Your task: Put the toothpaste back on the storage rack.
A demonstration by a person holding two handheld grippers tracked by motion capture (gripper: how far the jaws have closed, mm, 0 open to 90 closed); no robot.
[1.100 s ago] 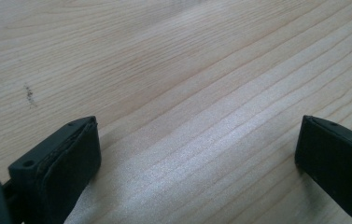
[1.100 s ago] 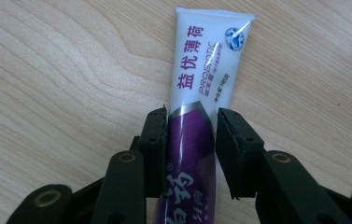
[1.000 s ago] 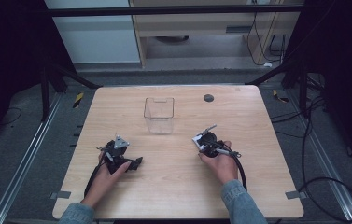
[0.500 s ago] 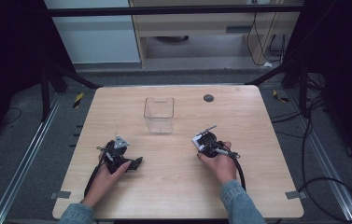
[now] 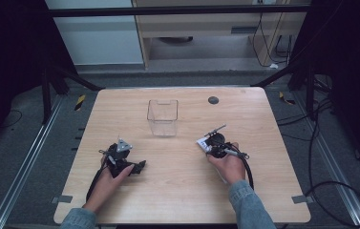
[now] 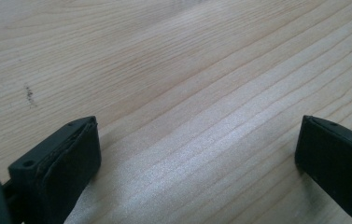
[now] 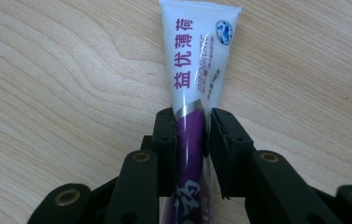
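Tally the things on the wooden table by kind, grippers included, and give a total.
Hand-held grippers: 2 (left gripper, right gripper)
Toothpaste tube, white and purple: 1
Clear plastic container: 1
Small dark round disc: 1
Total: 5

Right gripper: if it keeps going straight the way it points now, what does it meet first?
Probably nothing. The right gripper, shut on the toothpaste tube, points up-left over bare table. The clear box lies left of that line, though depth is unclear.
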